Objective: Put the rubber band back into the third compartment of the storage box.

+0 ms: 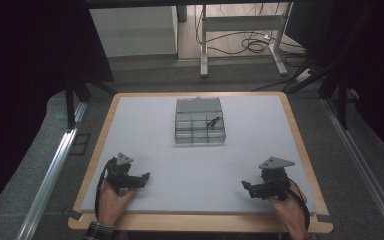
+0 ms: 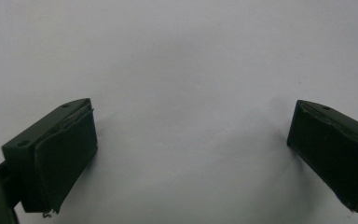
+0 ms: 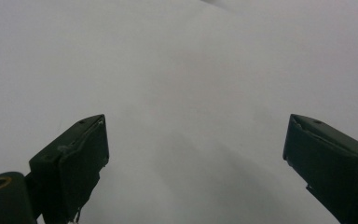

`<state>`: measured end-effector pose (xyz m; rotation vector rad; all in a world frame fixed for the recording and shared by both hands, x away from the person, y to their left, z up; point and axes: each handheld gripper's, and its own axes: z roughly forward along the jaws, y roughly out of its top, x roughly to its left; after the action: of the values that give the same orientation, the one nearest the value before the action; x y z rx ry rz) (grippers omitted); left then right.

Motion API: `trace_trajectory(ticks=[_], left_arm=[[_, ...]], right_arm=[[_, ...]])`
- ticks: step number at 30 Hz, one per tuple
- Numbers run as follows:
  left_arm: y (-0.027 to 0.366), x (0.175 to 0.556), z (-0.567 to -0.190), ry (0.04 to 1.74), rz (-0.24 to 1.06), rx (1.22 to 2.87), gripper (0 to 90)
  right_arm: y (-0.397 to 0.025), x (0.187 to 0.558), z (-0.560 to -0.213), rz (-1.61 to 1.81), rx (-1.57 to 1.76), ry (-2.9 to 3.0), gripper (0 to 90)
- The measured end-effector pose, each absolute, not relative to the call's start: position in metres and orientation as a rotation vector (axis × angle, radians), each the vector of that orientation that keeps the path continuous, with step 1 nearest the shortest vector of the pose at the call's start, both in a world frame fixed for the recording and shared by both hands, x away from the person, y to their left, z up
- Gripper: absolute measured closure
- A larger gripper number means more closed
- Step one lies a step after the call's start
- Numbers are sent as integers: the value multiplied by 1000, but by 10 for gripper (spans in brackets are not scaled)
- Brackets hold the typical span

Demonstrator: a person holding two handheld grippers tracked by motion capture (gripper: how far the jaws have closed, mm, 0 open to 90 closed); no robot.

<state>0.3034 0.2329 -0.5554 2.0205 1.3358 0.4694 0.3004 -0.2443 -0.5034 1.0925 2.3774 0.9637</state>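
A clear plastic compartment box [image 1: 199, 121] sits at the far middle of the white mat [image 1: 195, 165], its lid laid back. A small dark item [image 1: 213, 121] lies in one of its right-hand compartments. My left gripper [image 1: 146, 176] rests low on the mat at the near left, pointing right, open, with nothing between its jaws. In the left gripper view the left gripper [image 2: 191, 135] has only bare mat in its wide gap. My right gripper [image 1: 244, 186] rests at the near right, pointing left, open and empty. The right gripper [image 3: 196, 149] likewise frames bare mat.
The mat lies on a wooden table [image 1: 300, 145] with a light rim. Metal rails [image 1: 55, 170] run along both sides. A white desk frame [image 1: 240, 35] and cables [image 1: 252, 45] stand on the floor beyond the far edge.
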Motion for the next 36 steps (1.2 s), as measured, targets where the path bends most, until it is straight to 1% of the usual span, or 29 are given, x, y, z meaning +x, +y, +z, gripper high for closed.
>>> trace_trajectory(ticks=[19, 26, 36], left_arm=[[233, 303, -555, 1336, 471, 2021, 14], [233, 303, -555, 1336, 472, 2021, 14], [233, 303, -555, 1336, 472, 2021, 14]], right_arm=[[-259, 277, -530, 989, 1104, 2352, 68], [-263, 271, -534, 1011, 1096, 2324, 67], [-268, 263, -547, 1117, 1051, 2229, 54]])
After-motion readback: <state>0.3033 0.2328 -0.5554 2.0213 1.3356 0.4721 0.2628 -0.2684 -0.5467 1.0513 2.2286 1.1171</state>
